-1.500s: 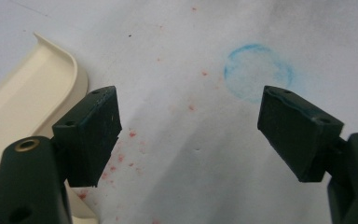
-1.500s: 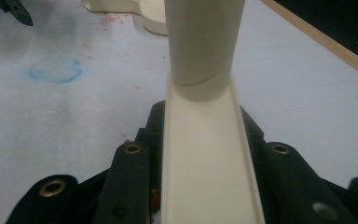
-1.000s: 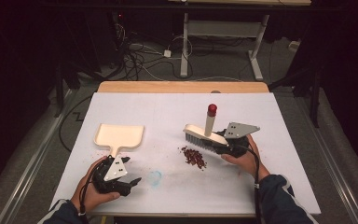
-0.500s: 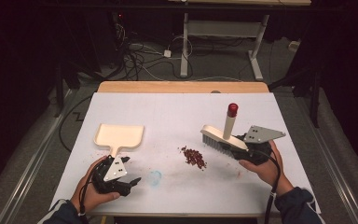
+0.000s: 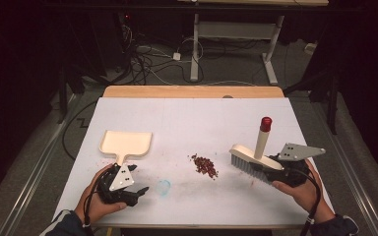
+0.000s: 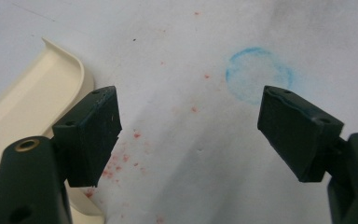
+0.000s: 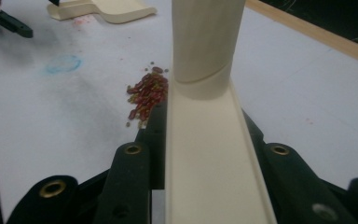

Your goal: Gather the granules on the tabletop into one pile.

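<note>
A small pile of red beans (image 5: 205, 165) lies mid-table, also in the right gripper view (image 7: 147, 95). A cream brush (image 5: 248, 158) with grey bristles and an upright red-tipped handle stands to the right of the pile. My right gripper (image 5: 266, 169) is shut on the brush's back (image 7: 205, 158), jaws on both sides. A cream dustpan (image 5: 126, 143) lies flat at the left. My left gripper (image 5: 137, 191) rests on the table just below the pan's handle, open and holding nothing (image 6: 186, 135). The dustpan's edge (image 6: 23, 102) lies beside its left jaw.
A blue ring mark (image 5: 164, 187) is on the white table cover (image 5: 187, 123) just right of the left gripper. Faint red specks dot the cover near the pan. A wooden strip (image 5: 192, 92) runs along the far edge. Desks and cables stand on the floor beyond.
My right gripper has carried the brush to the right, away from the beans. The left gripper, dustpan and pile have stayed put.
</note>
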Tool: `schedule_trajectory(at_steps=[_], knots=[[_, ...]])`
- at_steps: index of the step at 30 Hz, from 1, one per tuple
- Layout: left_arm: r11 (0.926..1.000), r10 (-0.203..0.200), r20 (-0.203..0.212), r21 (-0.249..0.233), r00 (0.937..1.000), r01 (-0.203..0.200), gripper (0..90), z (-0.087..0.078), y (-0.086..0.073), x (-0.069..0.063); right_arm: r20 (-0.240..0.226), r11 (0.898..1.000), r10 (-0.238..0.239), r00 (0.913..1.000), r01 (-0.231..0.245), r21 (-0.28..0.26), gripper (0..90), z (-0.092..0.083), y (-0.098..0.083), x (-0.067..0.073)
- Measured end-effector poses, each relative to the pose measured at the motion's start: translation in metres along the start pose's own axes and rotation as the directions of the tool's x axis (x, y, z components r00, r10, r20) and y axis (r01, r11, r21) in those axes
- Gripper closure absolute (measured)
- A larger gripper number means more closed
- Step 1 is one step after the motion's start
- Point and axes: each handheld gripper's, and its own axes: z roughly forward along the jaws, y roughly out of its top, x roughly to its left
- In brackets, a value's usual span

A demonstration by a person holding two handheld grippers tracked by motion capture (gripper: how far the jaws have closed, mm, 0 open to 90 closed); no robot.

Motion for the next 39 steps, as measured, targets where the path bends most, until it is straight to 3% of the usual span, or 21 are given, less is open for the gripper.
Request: schedule_trajectory(at_steps=[6, 11, 14, 19, 23, 29, 32, 36, 39], knots=[[1.0, 0.001, 0.0, 0.002, 1.0, -0.001, 20.4, 0.0, 0.0, 0.0, -0.068, 1.0, 0.017, 0.9976, -0.016, 0.016, 67.5, -0.007, -0.005, 0.003], [1.0, 0.004, -0.001, 0.007, 1.0, -0.004, 20.4, 0.0, 0.0, 0.0, -0.086, 0.999, 0.018, 0.9961, -0.015, 0.033, 67.5, -0.01, -0.008, 0.002], [1.0, 0.004, -0.001, 0.008, 1.0, -0.004, 20.4, 0.0, 0.0, 0.0, -0.107, 0.997, 0.02, 0.994, -0.012, 0.07, 67.5, -0.011, -0.011, 0.0], [0.9999, 0.005, 0.004, 0.009, 1.0, -0.005, 20.4, 0.001, 0.0, -0.001, -0.103, 0.988, 0.017, 0.9945, -0.001, 0.156, 67.4, -0.009, -0.018, -0.007], [0.9999, 0.007, 0.006, 0.014, 1.0, -0.007, 20.4, 0.002, 0.0, -0.001, -0.093, 0.983, 0.024, 0.9954, -0.007, 0.183, 66.7, -0.009, -0.021, -0.02], [0.9997, 0.006, 0.013, 0.023, 0.9999, -0.006, 20.4, 0.005, 0.0, 0.0, -0.081, 0.976, -0.027, 0.9963, 0.044, 0.212, 64.3, -0.004, -0.014, -0.049], [0.9996, 0.007, 0.016, 0.026, 0.9998, -0.007, 20.4, 0.006, 0.001, -0.001, -0.067, 0.981, -0.024, 0.9974, 0.037, 0.193, 58.8, 0.003, -0.007, -0.065], [0.9995, 0.006, 0.02, 0.031, 0.9998, -0.007, 20.4, 0.007, 0.0, -0.001, -0.06, 0.977, -0.02, 0.998, 0.032, 0.21, 54.6, 0.017, 0.0, -0.079], [0.9994, 0.005, 0.022, 0.035, 0.9997, -0.006, 20.4, 0.007, 0.0, -0.001, -0.047, 0.972, -0.042, 0.998, 0.052, 0.23, 50.2, 0.028, 0.004, -0.084]])
